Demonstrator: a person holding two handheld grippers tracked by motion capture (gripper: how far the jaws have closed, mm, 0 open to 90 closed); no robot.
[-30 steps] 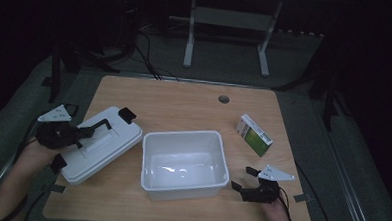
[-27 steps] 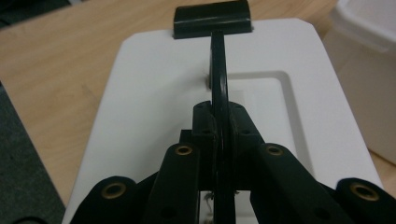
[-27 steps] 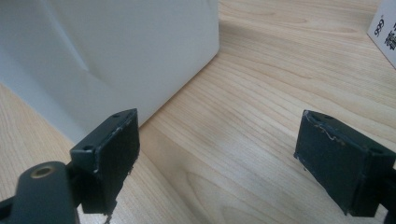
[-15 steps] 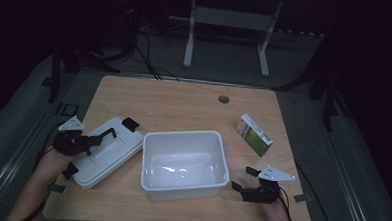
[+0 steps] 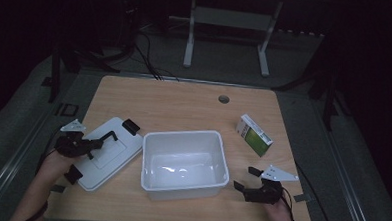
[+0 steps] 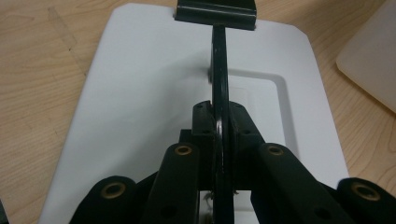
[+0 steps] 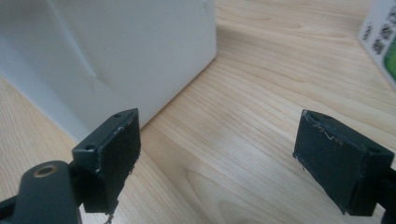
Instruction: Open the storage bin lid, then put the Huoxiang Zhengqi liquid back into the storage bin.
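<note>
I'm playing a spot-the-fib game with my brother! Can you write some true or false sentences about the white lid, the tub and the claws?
1. The left claw is shut on the lid's black handle. True.
2. The lid sits on top of the tub. False: it lies on the table beside it.
3. The right claw is open. True.
4. The green box is inside the tub. False: it lies on the table.

Bare table [image 5: 184, 105] beyond bin [image 5: 184, 162], box [image 5: 254, 135] rightward
</note>
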